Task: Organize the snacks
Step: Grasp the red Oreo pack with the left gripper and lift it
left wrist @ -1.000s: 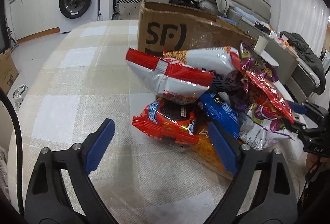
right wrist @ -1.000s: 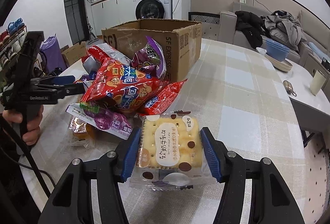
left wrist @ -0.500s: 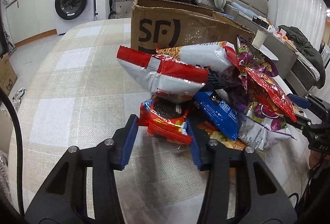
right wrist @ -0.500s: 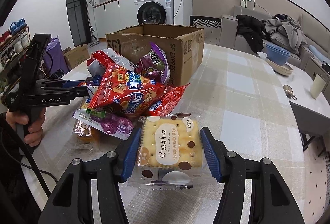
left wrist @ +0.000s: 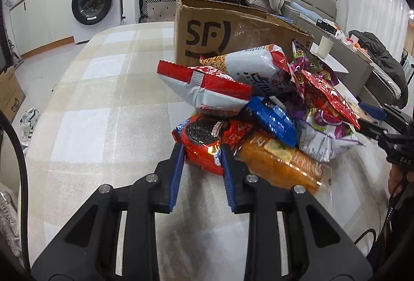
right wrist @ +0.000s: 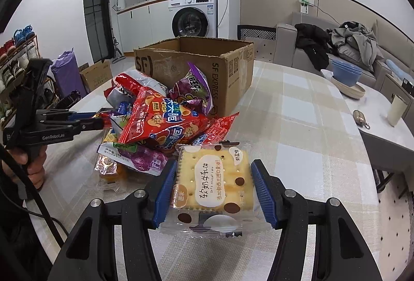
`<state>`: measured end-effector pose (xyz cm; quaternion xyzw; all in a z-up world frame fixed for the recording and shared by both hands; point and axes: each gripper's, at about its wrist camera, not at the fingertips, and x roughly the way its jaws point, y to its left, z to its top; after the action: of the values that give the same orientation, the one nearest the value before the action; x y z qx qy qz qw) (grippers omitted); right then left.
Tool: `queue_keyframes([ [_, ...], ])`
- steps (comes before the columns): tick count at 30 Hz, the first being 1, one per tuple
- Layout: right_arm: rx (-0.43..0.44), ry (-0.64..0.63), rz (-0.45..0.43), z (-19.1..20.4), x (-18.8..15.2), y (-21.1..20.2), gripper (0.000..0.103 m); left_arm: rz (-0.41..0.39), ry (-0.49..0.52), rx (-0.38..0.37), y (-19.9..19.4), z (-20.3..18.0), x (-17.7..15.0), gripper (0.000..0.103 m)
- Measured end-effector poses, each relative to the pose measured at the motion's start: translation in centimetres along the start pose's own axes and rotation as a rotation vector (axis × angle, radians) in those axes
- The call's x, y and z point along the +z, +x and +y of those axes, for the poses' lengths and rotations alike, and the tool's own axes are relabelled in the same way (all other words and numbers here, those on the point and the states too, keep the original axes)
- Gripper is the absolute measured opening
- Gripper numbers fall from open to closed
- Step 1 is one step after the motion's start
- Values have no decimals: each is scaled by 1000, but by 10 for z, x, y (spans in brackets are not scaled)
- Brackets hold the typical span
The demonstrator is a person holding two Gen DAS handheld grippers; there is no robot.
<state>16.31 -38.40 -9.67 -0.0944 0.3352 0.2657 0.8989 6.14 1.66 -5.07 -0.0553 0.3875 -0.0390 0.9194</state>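
The left gripper [left wrist: 202, 151] is clamping its fingers on the near end of the red cookie pack [left wrist: 204, 137], lying at the bottom of the snack pile [right wrist: 155, 120] on the counter [left wrist: 103, 100]. The right gripper [right wrist: 213, 172] is gripping the cracker packet [right wrist: 213, 177] by its sides. Both packs are probably light, slippery and crushable, so a gentle hold is fitting.

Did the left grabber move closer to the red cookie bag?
Yes. The left gripper moved toward the pile in front of the cardboard box, and its jaws have just closed on the red cookie bag.
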Motion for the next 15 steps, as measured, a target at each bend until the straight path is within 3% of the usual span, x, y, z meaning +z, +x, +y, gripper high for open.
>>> queue_keyframes([
  [5, 0, 2, 1, 0, 2, 0, 59, 18, 11, 20, -7, 4, -15, 21],
  [7, 1, 2, 1, 0, 2, 0, 59, 23, 26, 28, -4, 4, -16, 30],
  [9, -1, 0, 0, 1, 2, -1, 59, 16, 34, 40, -2, 2, -14, 58],
  [11, 0, 0, 0, 1, 2, -1, 59, 10, 46, 42, 0, 0, -10, 68],
  [15, 1, 1, 5, 1, 3, 2, 59, 2, 51, 30, 3, 3, 0, 77],
])
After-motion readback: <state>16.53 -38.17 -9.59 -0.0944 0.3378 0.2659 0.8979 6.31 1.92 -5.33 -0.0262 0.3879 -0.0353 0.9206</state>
